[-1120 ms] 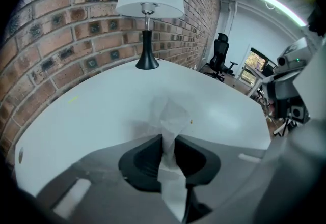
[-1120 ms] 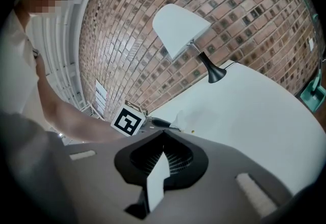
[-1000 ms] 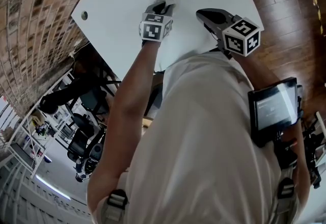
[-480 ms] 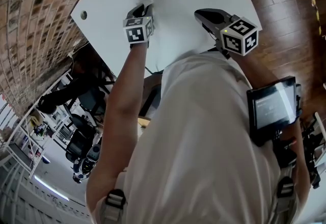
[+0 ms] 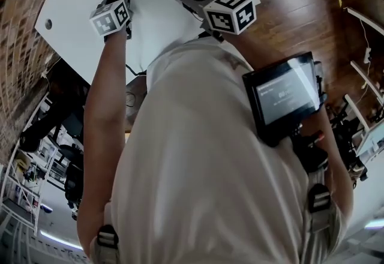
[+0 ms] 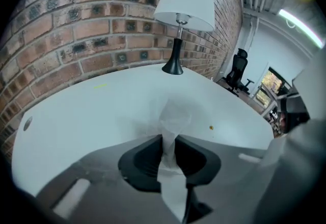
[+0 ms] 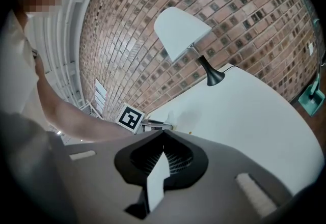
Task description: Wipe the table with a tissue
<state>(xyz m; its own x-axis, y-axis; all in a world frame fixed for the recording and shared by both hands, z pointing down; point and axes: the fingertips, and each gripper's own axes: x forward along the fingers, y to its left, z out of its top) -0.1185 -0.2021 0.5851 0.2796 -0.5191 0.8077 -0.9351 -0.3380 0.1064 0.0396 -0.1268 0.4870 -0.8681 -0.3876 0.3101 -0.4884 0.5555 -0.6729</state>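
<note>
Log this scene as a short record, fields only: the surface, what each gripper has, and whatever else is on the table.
surface: white table, beside a brick wall
left gripper: jaws closed on the tissue, tissue end down on the table
right gripper: jaws together, nothing between them, away from the tissue
also on table: lamp with white shade; small speck

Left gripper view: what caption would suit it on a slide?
The left gripper, shut on a crumpled tissue, holds it to the white table, lamp and brick wall behind.
</note>
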